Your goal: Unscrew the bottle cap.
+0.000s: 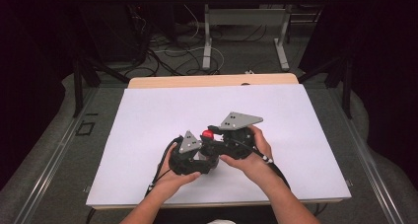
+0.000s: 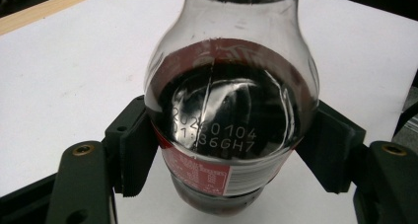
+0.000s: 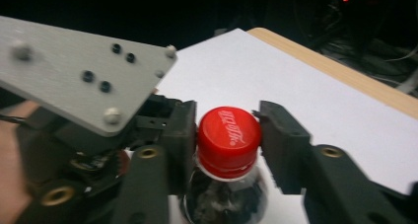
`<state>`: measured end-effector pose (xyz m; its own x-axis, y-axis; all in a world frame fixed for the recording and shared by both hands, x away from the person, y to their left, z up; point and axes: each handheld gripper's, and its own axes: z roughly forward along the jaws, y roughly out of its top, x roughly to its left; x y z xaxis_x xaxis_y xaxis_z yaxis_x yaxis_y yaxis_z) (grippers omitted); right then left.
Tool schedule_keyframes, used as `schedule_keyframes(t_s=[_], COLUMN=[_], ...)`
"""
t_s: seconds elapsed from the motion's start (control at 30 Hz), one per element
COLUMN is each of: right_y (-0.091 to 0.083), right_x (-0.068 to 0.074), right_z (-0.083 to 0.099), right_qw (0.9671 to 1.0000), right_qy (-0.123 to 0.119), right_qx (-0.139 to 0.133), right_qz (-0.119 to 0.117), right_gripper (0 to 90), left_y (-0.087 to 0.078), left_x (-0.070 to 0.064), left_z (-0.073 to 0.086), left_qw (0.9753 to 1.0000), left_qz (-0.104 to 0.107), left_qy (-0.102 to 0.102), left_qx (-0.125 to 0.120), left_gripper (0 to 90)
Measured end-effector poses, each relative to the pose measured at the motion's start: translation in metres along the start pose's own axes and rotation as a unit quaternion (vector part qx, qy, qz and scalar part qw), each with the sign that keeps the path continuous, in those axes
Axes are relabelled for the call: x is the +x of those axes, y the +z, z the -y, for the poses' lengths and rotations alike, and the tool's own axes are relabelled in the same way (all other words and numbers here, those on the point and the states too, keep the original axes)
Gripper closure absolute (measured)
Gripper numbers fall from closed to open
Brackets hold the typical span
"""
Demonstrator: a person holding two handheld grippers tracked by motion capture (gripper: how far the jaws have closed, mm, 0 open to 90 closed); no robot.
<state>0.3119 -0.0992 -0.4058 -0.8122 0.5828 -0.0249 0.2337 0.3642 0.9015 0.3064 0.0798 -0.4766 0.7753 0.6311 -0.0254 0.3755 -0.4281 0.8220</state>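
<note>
Both grippers are brought together near the middle of the white table top (image 1: 148, 115), each held in one of the person's hands. Seen from the high view, the left gripper (image 1: 190, 157) is held low and close to the person, while the right gripper (image 1: 217, 135) is reached in from the right, its grey three-cornered plate lying just above the red cap (image 1: 208, 133).

A small cola bottle (image 2: 231, 120) is clamped by the left gripper (image 2: 231, 150) around its body: in the left gripper view a black pad (image 2: 135, 145) is pressed against each side of the clear plastic, at the level where the red label begins. Dark drink is seen inside, and a printed date code is legible on the shoulder. The bottle is held over the white surface; whether its base is touching the table cannot be told.

In the right gripper view, the right gripper (image 3: 227, 135) is set around the red screw cap (image 3: 229, 137). The left-hand jaw is seen touching the cap's edge, and the other jaw is seen at its opposite rim, with barely any gap; a firm clench on the cap cannot be confirmed. The left gripper's grey plate (image 3: 79, 76) is seen just beside it in that view.
</note>
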Motion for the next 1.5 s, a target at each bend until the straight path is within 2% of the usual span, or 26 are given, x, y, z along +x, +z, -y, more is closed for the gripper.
schedule_keyframes(t_s=[0.07, 0.13, 0.17, 0.2, 0.3, 0.37, 0.4, 0.43, 0.47, 0.57, 0.7, 0.77, 0.8, 0.83, 0.87, 0.9, 0.93, 1.0, 1.07, 1.1, 1.17, 1.2, 1.33, 1.37, 1.47, 1.5], right_y=[-0.001, -0.002, -0.002, -0.001, 0.001, 0.000, -0.001, -0.001, -0.003, -0.001, 0.000, 0.000, 0.000, 0.000, 0.002, 0.002, 0.004, 0.004, 0.004, 0.001, 0.000, -0.002, 0.000, 0.001, 0.001, 0.001], right_x=[-0.003, -0.017, -0.017, -0.027, -0.033, -0.030, -0.022, -0.022, -0.014, -0.002, 0.002, 0.000, -0.007, -0.007, -0.016, -0.016, -0.025, -0.030, -0.029, -0.024, -0.021, -0.013, -0.004, -0.001, -0.004, -0.011], right_z=[-0.001, -0.003, -0.003, -0.004, -0.003, -0.002, -0.001, -0.001, 0.001, 0.002, 0.001, 0.000, -0.001, -0.001, -0.002, -0.002, -0.003, -0.003, -0.002, -0.002, -0.001, -0.001, 0.000, 0.000, 0.000, -0.001], right_qw=[0.9999, 0.9968, 0.9968, 0.9927, 0.9906, 0.9943, 0.9973, 0.9973, 0.9991, 0.9998, 0.9999, 1.0000, 0.9991, 0.9991, 0.9965, 0.9965, 0.9921, 0.9907, 0.9918, 0.9945, 0.9962, 0.9987, 0.9997, 0.9999, 0.9997, 0.9991], right_qy=[-0.009, -0.027, -0.027, -0.043, -0.045, -0.030, -0.012, -0.012, -0.001, 0.015, 0.004, -0.003, -0.019, -0.019, -0.037, -0.037, -0.055, -0.058, -0.048, -0.024, -0.027, -0.024, 0.005, 0.012, 0.012, 0.004], right_qx=[0.003, 0.010, 0.010, 0.013, 0.013, 0.013, 0.014, 0.014, 0.005, -0.006, 0.004, 0.004, 0.013, 0.013, 0.013, 0.013, 0.011, 0.009, 0.002, 0.000, -0.004, -0.003, -0.009, -0.011, -0.008, -0.004], right_qz=[-0.014, -0.074, -0.074, -0.112, -0.129, -0.101, -0.070, -0.070, -0.043, -0.010, 0.010, 0.001, -0.036, -0.036, -0.074, -0.074, -0.112, -0.123, -0.119, -0.102, -0.083, -0.044, -0.024, -0.002, -0.018, -0.041], right_gripper=[60.9, 61.0, 61.0, 60.8, 58.9, 50.6, 50.6, 50.6, 51.9, 54.3, 60.6, 60.8, 61.2, 61.2, 61.3, 61.3, 61.0, 59.3, 54.0, 52.0, 51.0, 51.7, 55.5, 60.6, 60.7, 60.9], left_y=[-0.001, 0.000, 0.000, 0.001, 0.002, 0.001, 0.001, 0.001, 0.001, 0.002, 0.000, 0.001, 0.001, 0.002, 0.001, 0.001, 0.001, 0.002, 0.001, 0.000, 0.000, 0.000, 0.000, 0.000, 0.001, 0.001], left_x=[0.000, -0.001, -0.001, -0.002, -0.001, -0.001, 0.000, 0.000, 0.000, 0.001, 0.000, 0.000, 0.000, -0.001, -0.001, 0.000, 0.000, 0.000, 0.001, 0.001, 0.002, 0.003, 0.002, 0.002, 0.002, 0.002], left_z=[-0.001, -0.001, -0.001, -0.001, 0.000, 0.000, 0.000, 0.000, 0.000, 0.000, 0.000, 0.000, 0.000, 0.001, 0.000, 0.000, 0.000, 0.000, 0.000, 0.000, 0.000, 0.000, 0.000, 0.000, 0.001, 0.000], left_qw=[1.0000, 0.9999, 0.9999, 0.9999, 0.9999, 1.0000, 1.0000, 1.0000, 1.0000, 1.0000, 0.9999, 1.0000, 1.0000, 1.0000, 1.0000, 0.9999, 0.9999, 1.0000, 1.0000, 1.0000, 1.0000, 1.0000, 1.0000, 1.0000, 1.0000, 1.0000], left_qz=[0.005, 0.006, 0.010, 0.009, 0.010, 0.006, 0.005, 0.002, -0.001, -0.001, 0.005, 0.004, 0.002, 0.002, 0.007, 0.011, 0.009, 0.003, 0.005, 0.003, -0.001, -0.002, -0.001, 0.000, 0.000, 0.002], left_qy=[0.004, 0.007, 0.007, 0.009, 0.006, 0.003, 0.001, -0.004, -0.002, -0.001, 0.004, 0.002, 0.005, 0.004, 0.000, 0.000, 0.001, 0.002, -0.001, -0.002, -0.004, -0.003, -0.005, -0.002, -0.001, -0.001], left_qx=[0.000, -0.004, -0.001, -0.002, -0.002, 0.001, 0.002, -0.001, 0.000, -0.001, 0.008, 0.006, 0.005, 0.002, 0.005, 0.008, 0.007, -0.002, -0.001, 0.000, -0.001, 0.001, 0.001, 0.006, 0.000, 0.004], left_gripper=[30.5, 30.4, 30.4, 30.4, 30.4, 30.4, 30.4, 30.4, 30.4, 30.4, 30.4, 30.4, 30.4, 30.4, 30.4, 30.4, 30.4, 30.4, 30.4, 30.4, 30.4, 30.4, 30.4, 30.4, 30.4, 30.4])
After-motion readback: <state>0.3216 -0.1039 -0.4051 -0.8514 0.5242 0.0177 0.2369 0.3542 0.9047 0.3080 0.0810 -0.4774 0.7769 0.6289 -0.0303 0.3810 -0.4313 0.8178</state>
